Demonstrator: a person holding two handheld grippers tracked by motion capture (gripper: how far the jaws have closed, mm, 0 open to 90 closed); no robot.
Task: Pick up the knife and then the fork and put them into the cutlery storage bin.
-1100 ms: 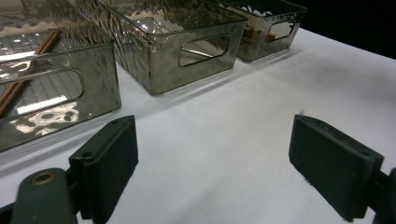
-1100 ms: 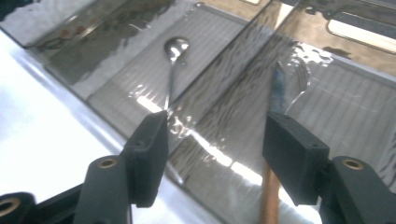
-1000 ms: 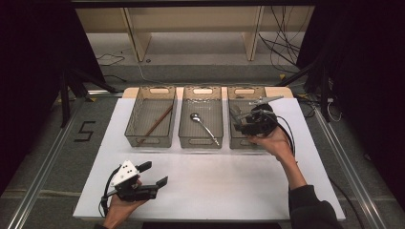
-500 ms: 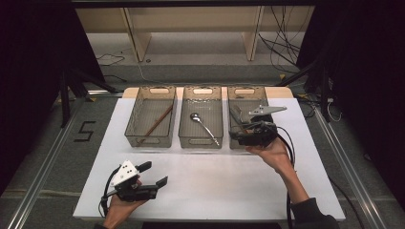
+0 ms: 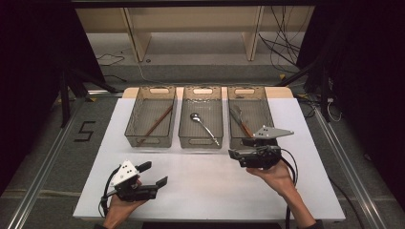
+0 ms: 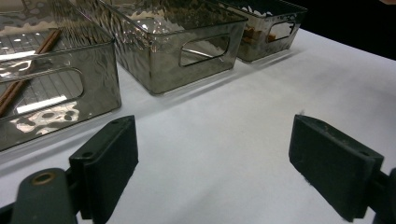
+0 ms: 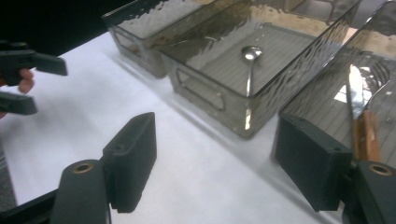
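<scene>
Three clear bins stand in a row at the back of the white table (image 5: 205, 191). A pair of brown chopsticks (image 5: 155, 123) (image 6: 28, 81) lies in the left bin (image 5: 135, 133). The middle bin (image 5: 200, 141) holds a metal spoon (image 5: 203, 124) (image 7: 251, 56). A wooden-handled knife (image 5: 240, 121) (image 7: 362, 116) rests in the right bin (image 5: 267, 112). My right gripper (image 5: 239, 148) (image 7: 215, 135) hovers just in front of the right bin, pointing left. Its jaws have just been opening and nothing is between them. Near the front left edge, my left gripper (image 5: 154, 173) (image 6: 212, 135) is open over bare table.
A shelf frame and cables lie on the floor behind the table. Metal rails run along both sides of the table. A fork-like utensil (image 7: 385, 74) lies beside the knife in the right bin. The left gripper (image 7: 39, 84) also appears far off in the right gripper view.
My right gripper has drawn back from over the right bin to the table in front of it, slightly lower, with its jaws wider apart. The left gripper has stayed put.
</scene>
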